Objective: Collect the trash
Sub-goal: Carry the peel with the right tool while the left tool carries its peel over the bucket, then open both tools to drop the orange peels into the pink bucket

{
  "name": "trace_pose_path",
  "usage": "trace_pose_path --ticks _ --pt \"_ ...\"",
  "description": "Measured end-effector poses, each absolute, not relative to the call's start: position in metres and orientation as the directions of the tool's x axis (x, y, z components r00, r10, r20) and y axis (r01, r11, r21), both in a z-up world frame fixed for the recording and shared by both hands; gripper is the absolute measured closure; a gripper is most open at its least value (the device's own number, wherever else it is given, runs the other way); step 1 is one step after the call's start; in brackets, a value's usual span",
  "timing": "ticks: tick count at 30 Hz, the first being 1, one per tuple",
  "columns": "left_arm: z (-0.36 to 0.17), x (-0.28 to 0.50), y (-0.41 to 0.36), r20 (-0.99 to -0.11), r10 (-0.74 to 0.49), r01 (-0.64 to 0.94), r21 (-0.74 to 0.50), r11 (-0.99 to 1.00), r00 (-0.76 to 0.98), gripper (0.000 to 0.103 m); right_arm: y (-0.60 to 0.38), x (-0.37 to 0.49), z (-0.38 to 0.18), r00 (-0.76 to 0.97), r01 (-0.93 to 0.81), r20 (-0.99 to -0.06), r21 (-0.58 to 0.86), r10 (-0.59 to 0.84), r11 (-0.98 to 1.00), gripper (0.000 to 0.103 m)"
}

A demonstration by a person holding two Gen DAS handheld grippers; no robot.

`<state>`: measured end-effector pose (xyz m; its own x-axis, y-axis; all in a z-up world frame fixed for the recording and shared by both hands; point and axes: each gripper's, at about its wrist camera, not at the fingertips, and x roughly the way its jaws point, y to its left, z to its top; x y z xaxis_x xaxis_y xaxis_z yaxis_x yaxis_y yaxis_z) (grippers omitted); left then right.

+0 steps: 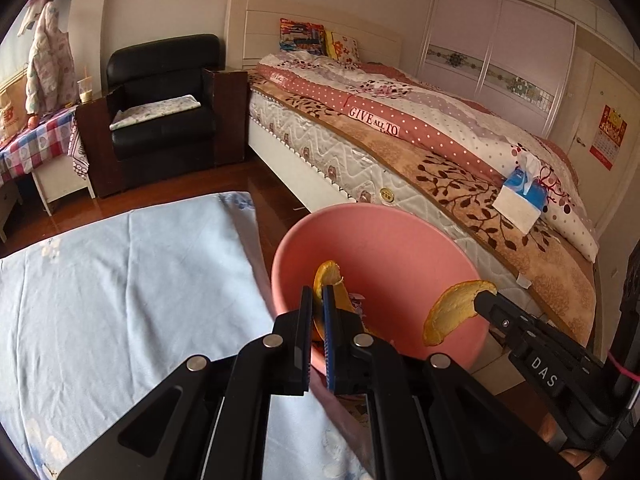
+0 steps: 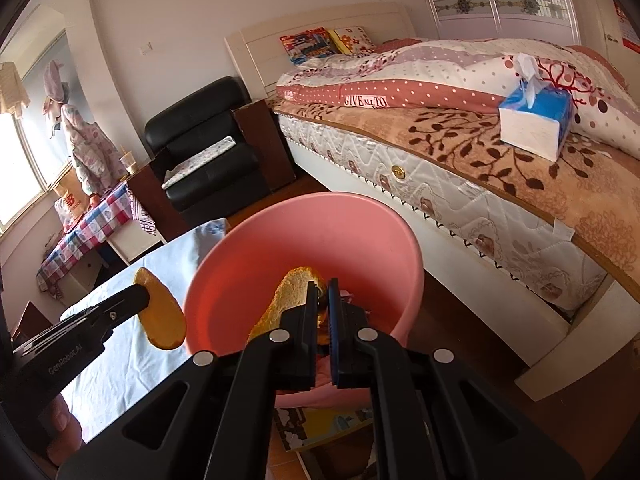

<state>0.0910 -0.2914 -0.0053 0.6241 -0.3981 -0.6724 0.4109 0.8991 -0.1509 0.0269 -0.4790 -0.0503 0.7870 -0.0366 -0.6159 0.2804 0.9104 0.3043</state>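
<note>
Soft daylight entered from the window (image 2: pixel 24 152) at the left, which was blown out; both frames were sharp. Fisheye bending curved the edges; corners were black.

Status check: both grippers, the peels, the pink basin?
Left gripper shut on orange peel. Right gripper shut on second peel. Both at pink basin. Nothing blocking.

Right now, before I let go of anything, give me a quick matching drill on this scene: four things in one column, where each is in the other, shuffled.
Things:
1. left gripper
2. tissue box
3. pink basin
4. folded cushion

Places:
A. on the black armchair seat
B. shut on an orange peel
C. on the bed
D. beside the blue-clothed table

Pairs: 1-B, 2-C, 3-D, 4-A
</note>
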Motion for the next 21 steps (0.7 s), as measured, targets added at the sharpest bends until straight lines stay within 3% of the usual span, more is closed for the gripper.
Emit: trace_pose_path --ticks 21 --pt "-0.049 0.109 -0.331 -0.738 -0.393 0.444 -0.141 0.885 0.548 0.099 -0.49 0.039 -0.07 0.759 0.304 -0.649 0.291 -0.046 0.907 0.098"
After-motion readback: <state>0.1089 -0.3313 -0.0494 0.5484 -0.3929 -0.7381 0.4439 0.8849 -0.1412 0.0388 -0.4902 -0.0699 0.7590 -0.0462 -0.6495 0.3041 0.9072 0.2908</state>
